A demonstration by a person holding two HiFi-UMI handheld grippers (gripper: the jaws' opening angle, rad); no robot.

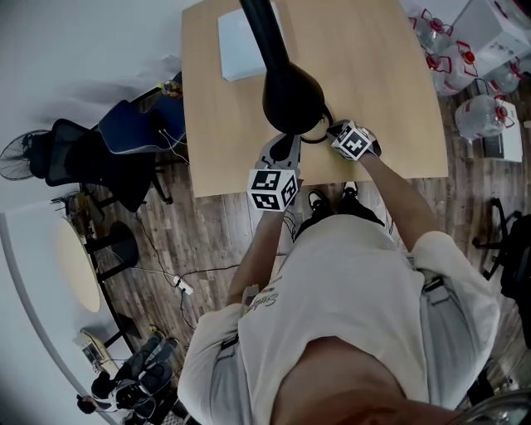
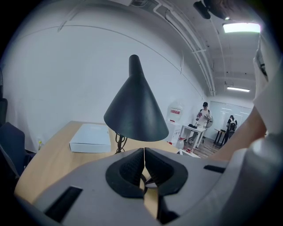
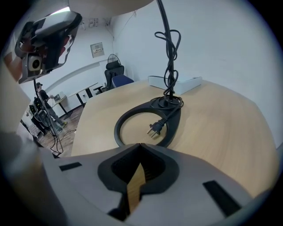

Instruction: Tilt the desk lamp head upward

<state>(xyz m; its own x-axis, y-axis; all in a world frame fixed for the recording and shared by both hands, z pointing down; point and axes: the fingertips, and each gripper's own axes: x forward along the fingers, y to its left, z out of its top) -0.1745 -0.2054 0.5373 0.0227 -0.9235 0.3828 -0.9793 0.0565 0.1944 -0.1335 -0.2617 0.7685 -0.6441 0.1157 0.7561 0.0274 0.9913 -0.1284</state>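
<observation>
The black desk lamp has a cone-shaped head (image 1: 292,95) (image 2: 135,110) on a thin arm (image 1: 259,21), over a ring-shaped base (image 3: 148,121) on the wooden desk (image 1: 382,75). Its cord (image 3: 170,48) is coiled round the stem, and the plug (image 3: 154,128) lies inside the ring. My left gripper (image 1: 280,153) (image 2: 144,161) sits at the desk's near edge, just below and in front of the head, shut and touching nothing. Close in front of the base, low over the desk, my right gripper (image 1: 338,133) (image 3: 140,152) is shut and empty.
A flat white box (image 1: 241,46) (image 2: 90,137) (image 3: 174,81) lies at the far side of the desk behind the lamp. Office chairs (image 1: 108,149) stand left of the desk and water jugs (image 1: 481,112) to its right. Two people (image 2: 203,117) stand far off.
</observation>
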